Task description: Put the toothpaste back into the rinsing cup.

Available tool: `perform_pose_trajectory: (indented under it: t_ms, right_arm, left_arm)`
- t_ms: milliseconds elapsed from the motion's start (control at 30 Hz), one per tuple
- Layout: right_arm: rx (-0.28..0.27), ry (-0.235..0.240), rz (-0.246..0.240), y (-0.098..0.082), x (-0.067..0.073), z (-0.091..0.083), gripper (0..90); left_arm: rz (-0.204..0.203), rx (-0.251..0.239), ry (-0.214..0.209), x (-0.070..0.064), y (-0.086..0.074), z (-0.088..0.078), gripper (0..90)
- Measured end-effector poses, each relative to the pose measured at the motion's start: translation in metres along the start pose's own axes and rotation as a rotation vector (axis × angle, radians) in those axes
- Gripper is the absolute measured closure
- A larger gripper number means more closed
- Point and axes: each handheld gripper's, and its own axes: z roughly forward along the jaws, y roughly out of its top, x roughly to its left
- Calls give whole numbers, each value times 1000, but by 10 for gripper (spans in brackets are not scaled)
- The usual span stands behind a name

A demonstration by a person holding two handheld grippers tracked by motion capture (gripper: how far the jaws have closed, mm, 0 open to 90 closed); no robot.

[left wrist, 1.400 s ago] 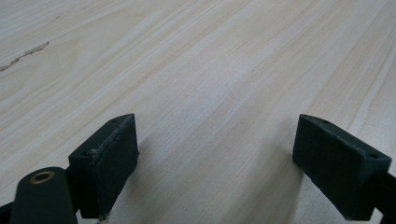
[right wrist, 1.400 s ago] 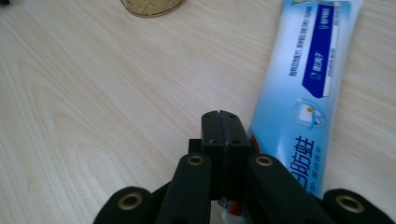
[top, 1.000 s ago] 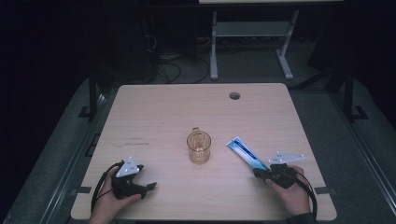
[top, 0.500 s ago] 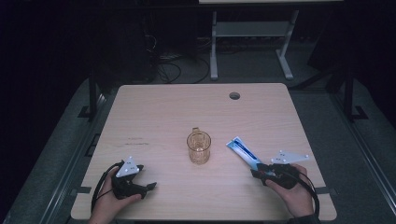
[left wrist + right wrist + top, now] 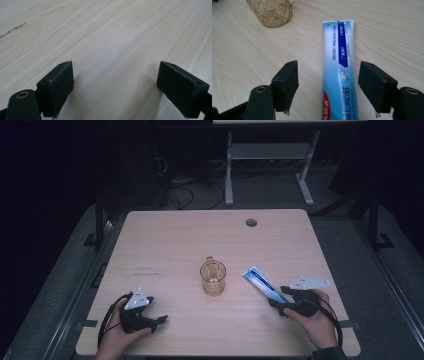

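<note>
Right gripper [image 5: 328, 87] jaws have just been opening, now apart, pads clear of the toothpaste tube [image 5: 339, 75] lying flat on the table [image 5: 165, 245] between them. Tube's long axis runs straight ahead along the jaws, toward the cup [image 5: 213, 278] beyond. Left gripper [image 5: 122, 82] open over bare wood, well apart; right hand nearer.

Toothpaste tube [image 5: 339, 75]: Chinese print, white on blue panel, too small to read.
</note>
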Motion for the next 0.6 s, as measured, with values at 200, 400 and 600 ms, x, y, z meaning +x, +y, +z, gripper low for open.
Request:
perform_pose_trajectory:
  t_ms: [200,400,600]
  right_arm:
    - [19,-10,1,6,-4,3,289]
    - [37,-14,4,14,-9,9,279]
    - [47,-15,-2,27,-12,16,269]
  left_arm:
    - [-3,0,6,0,1,1,134]
    - [-7,-3,6,0,1,1,134]
    - [-7,-3,6,0,1,1,134]
